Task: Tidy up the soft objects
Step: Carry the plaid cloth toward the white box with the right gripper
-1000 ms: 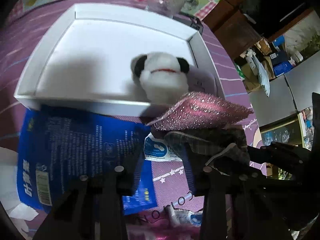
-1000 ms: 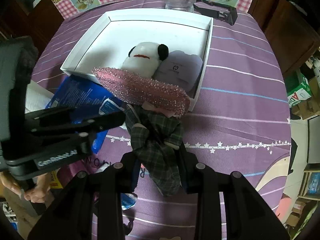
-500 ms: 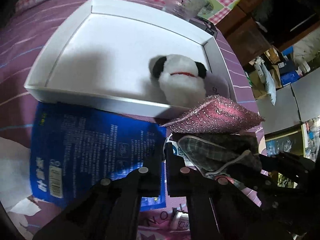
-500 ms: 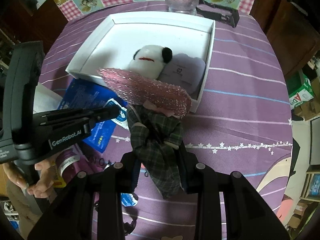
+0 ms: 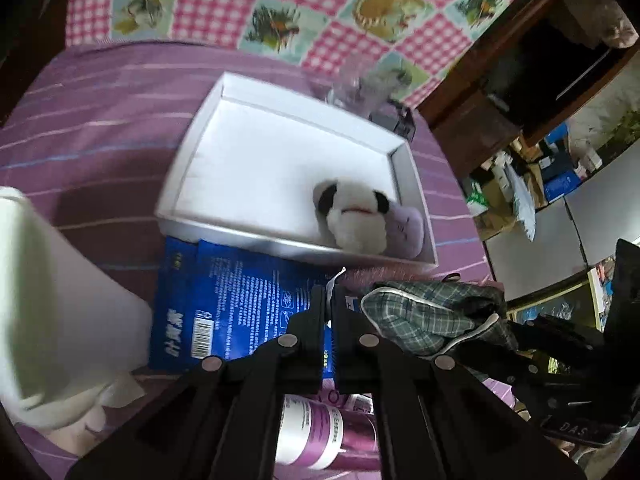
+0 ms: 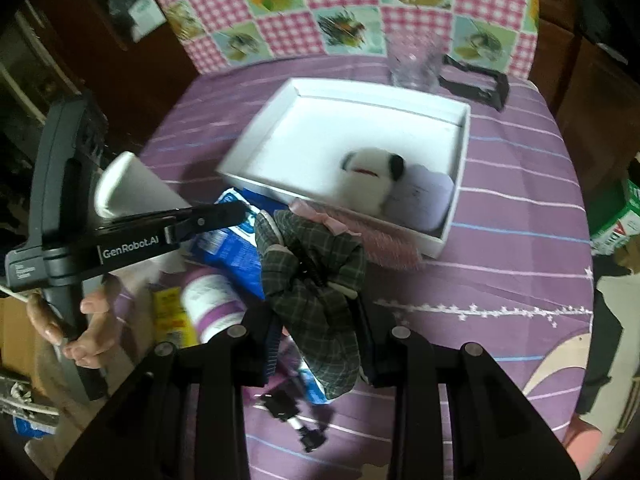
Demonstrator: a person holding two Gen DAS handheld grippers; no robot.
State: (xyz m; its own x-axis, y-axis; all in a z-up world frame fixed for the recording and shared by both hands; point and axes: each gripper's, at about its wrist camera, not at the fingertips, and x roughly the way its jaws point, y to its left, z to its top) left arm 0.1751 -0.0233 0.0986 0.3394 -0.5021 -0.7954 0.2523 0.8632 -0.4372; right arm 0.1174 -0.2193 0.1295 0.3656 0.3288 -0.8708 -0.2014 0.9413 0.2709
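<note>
My right gripper (image 6: 316, 276) is shut on a green plaid cloth bundle (image 6: 316, 276) and holds it above the purple table, in front of the white tray (image 6: 462, 168). The bundle also shows in the left wrist view (image 5: 432, 316). A glittery pink pad (image 6: 384, 244) hangs off the bundle's far side, against the tray's near wall. The tray holds a black-and-white plush dog (image 6: 370, 178) and a pale lilac soft item (image 6: 426, 196). My left gripper (image 5: 329, 296) is shut and empty, over a blue packet (image 5: 236, 292); it shows as a black arm in the right wrist view (image 6: 224, 214).
A white paper roll (image 5: 52, 304) stands at the left. A purple-labelled bottle (image 6: 212, 300) and a yellow packet (image 6: 170, 312) lie near the front. A clear glass (image 6: 414, 60) and a black clip (image 6: 476, 80) stand behind the tray. The round table drops off at the right.
My left gripper closed, from open a second ago, and pulled back and up. My right gripper rose and drew back with the plaid bundle; the tray now looks farther away.
</note>
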